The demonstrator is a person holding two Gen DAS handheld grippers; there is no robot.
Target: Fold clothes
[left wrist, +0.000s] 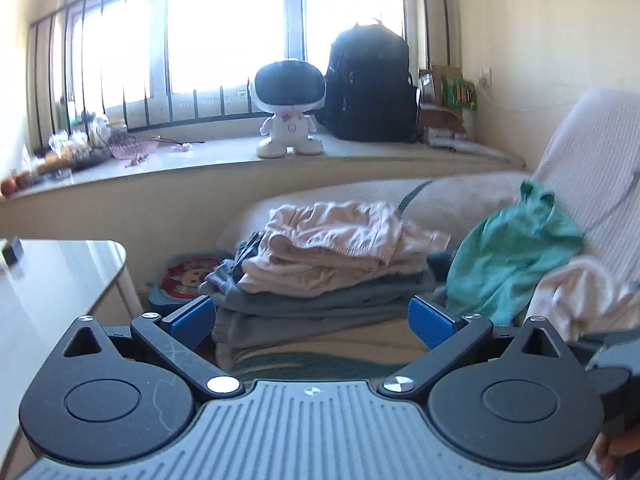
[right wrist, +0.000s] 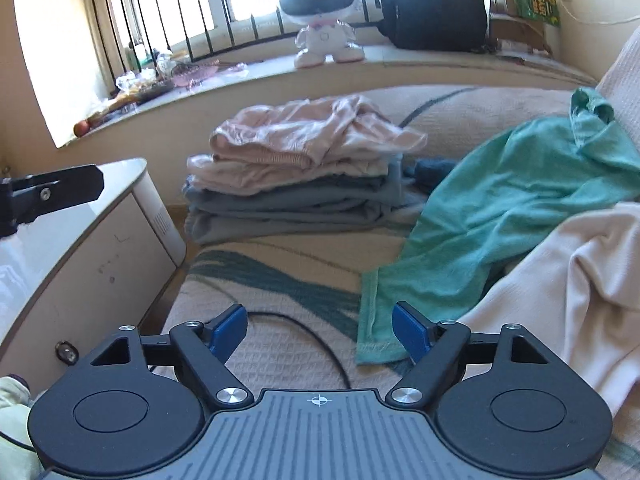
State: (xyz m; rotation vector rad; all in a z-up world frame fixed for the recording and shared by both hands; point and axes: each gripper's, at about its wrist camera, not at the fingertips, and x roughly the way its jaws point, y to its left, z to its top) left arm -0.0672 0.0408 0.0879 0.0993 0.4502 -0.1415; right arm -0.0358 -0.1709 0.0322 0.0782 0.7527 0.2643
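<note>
Sofa (right wrist: 280, 280) with patterned cover fills the lower half of both views, windowsill (left wrist: 200, 164) behind it at 12 o'clock. White side table (right wrist: 80, 232) at 9 o'clock, beside sofa edge. Left gripper (left wrist: 312, 320) fingers wide apart, holding nothing, hovering low, aimed at the stack of folded clothes (left wrist: 320, 264). Right gripper (right wrist: 320, 330) also spread wide, empty, above the sofa cover; right blue pad just beside the hem of the green shirt (right wrist: 500, 220), contact unclear. Stack sits at 12 o'clock on the sofa: pink pieces on top, grey-blue ones under, edges roughly squared. Green shirt unfolded, crumpled, draped from the backrest at 2 o'clock down toward 5 o'clock. Cream cloth (right wrist: 560, 280) bunched at 3 o'clock, overlapping the shirt's edge. Black backpack (left wrist: 372, 84) and white toy robot (left wrist: 290, 108) stand side by side on the windowsill. Black cable (right wrist: 320, 340) runs across the cover between the right gripper's fingers.
</note>
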